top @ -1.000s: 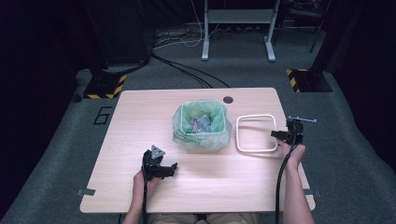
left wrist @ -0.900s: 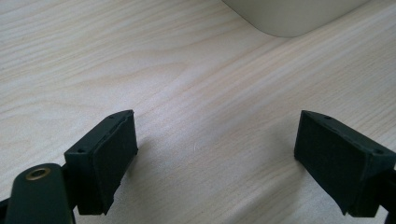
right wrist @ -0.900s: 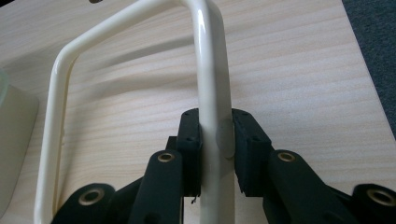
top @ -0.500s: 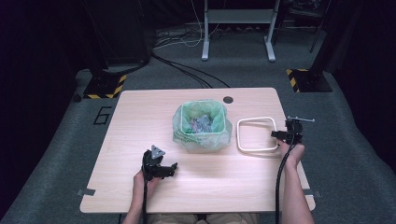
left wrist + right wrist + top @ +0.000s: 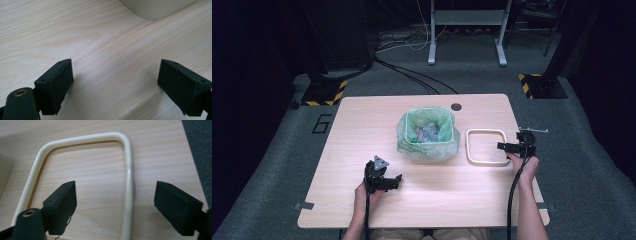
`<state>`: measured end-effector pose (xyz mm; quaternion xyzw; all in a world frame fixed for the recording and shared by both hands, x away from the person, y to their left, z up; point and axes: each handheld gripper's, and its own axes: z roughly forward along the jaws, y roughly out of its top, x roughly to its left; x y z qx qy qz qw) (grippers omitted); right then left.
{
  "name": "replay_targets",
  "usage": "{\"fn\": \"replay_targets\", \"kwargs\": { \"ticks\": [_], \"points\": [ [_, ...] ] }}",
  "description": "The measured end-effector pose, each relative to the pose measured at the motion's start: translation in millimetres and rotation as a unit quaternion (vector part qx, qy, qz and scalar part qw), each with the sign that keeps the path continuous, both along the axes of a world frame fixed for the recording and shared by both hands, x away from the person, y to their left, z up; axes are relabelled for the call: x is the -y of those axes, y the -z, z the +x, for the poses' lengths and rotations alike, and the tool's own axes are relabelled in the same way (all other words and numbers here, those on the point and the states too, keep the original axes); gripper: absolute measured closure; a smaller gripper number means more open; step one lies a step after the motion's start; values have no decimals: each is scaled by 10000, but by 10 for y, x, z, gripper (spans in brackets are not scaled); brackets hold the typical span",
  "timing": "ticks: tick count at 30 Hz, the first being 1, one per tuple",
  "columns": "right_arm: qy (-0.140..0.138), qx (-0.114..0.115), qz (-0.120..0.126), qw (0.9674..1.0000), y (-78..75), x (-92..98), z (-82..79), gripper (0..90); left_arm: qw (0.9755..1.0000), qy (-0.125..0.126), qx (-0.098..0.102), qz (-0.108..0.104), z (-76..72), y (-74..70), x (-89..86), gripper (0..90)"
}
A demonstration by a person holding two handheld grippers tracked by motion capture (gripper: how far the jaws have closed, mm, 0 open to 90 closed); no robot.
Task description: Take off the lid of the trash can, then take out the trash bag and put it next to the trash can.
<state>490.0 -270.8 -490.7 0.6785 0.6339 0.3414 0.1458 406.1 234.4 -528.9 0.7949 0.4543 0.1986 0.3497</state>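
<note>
near the desk's right edge, the right gripper hovers with its jaws wide apart straddling the right-hand bar of the cream frame, which lies flat on the desk just beside the lined bin at its middle. the step in hand looks like the approach for picking up the frame; next the jaws need to drop around that bar and close on it squarely. toward the front edge, left of middle, the left gripper waits with jaws apart over bare wood, holding nothing. compared with the earlier frames, little has changed: both grippers and the frame sit about where they were.
</note>
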Motion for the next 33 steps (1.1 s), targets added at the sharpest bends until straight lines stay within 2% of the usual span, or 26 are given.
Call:
{"fn": "replay_targets", "kwargs": {
  "ticks": [2, 3, 6, 11, 12, 16, 18, 19, 24, 30, 33],
  "points": [
    [-36, 34, 2, 10000, 0, -6, -28, 138, 10000, 8, -2, -5, 0, 0, -1, 130],
    [-67, 102, -118, 9999, -11, -41, -93, 109, 10000, 43, -7, -5, 2, 0, -2, 130],
    [-305, 126, -178, 9993, -12, -110, -171, 65, 9999, 105, -7, 7, 13, -2, 7, 129],
    [-527, 195, -302, 9980, -32, -217, -260, 50, 9999, 100, -17, 5, 26, -3, 25, 127],
    [-661, 234, -320, 9970, -45, -270, -296, 45, 10000, 63, -15, 1, 25, -3, 32, 128],
    [-899, 303, -347, 9949, -81, -379, -349, 35, 10000, 22, -3, 1, 22, -2, 41, 127],
    [-963, 319, -348, 9942, -95, -406, -362, 34, 10000, 60, -13, 35, 14, -5, 31, 127],
    [-1069, 363, -399, 9928, -122, -459, -389, 35, 9999, 129, -17, 24, 8, -3, 30, 126],
    [-1278, 445, -485, 9896, -178, -586, -445, 39, 9998, 183, -29, 31, 12, -3, 28, 113],
    [-1461, 517, -451, 9869, -226, -695, -485, 52, 9997, 218, -87, 49, 7, -16, 20, 108],
    [-1547, 570, -435, 9854, -253, -747, -513, 57, 9995, 268, -118, -126, -11, -61, 13, 106]
  ]
}}
